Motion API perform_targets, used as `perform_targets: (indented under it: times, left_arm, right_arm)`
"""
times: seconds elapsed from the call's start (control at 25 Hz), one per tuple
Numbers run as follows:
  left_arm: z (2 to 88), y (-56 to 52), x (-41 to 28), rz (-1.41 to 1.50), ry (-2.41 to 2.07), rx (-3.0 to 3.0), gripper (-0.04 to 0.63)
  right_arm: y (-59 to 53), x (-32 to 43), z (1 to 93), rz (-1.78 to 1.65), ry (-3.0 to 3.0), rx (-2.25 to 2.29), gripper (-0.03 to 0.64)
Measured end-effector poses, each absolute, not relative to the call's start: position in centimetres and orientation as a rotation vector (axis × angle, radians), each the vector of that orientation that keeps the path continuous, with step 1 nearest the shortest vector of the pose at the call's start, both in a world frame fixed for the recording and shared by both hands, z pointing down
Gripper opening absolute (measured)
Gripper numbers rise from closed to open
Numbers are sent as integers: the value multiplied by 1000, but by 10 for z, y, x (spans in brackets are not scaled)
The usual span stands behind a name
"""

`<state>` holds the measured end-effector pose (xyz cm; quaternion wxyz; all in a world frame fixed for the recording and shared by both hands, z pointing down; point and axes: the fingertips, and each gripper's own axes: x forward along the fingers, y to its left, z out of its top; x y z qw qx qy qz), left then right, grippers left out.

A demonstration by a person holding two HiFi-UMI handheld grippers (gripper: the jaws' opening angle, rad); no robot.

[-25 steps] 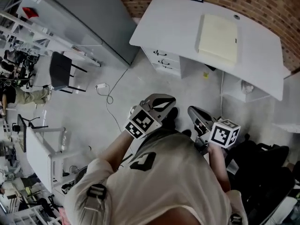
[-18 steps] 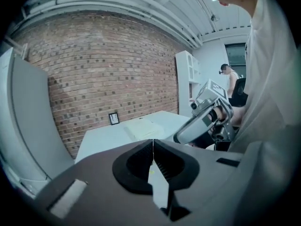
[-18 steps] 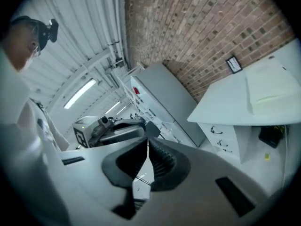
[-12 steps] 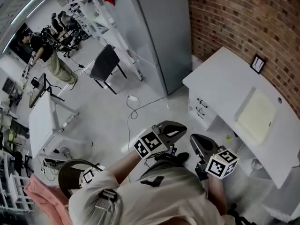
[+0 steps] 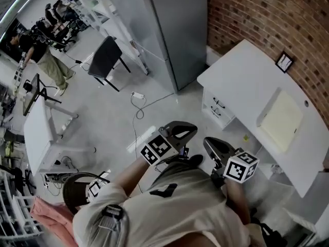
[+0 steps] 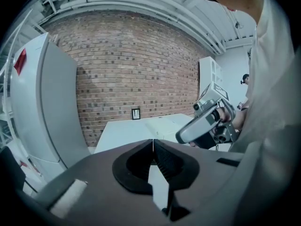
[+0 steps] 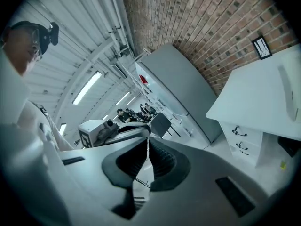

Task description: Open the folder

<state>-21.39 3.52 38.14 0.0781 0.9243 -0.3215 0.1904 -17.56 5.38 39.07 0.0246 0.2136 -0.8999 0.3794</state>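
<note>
Head view: from above the person's shoulders, steeply down and forward, well back from the white desk against the brick wall, with the left gripper and right gripper close below the lens. Left gripper view: low, along its own jaws, facing desk and wall nearly head-on from well back, with the right gripper close at the right. Right gripper view: tilted sideways, along its own jaws, facing more toward the grey cabinet and the room beyond, desk at the right edge. Shared by all three: desk, brick wall, cabinet, and the small frame at the back of the desk.
</note>
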Motion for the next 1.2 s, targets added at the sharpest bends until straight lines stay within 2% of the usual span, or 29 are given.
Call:
perform_targets:
  times: [0.2,0.72,0.96,1.2]
  left_arm:
    - [376,-18,-214,526,-880,2849,6]
    - [410,-79,-109,471,-357,2950,6]
    - [416,-72,-66,514,-212,2981,6]
    - [423,-53,-36,535,-213,2949,6]
  right_arm:
    - [12,-168,391,1187,-2745,811,9]
    - [-2,-33,418,1440,-2430,1635,9]
    - [1,2,423,1506,-2379,1802,9]
    - [-5,24,427,1534,-2431,1746,9]
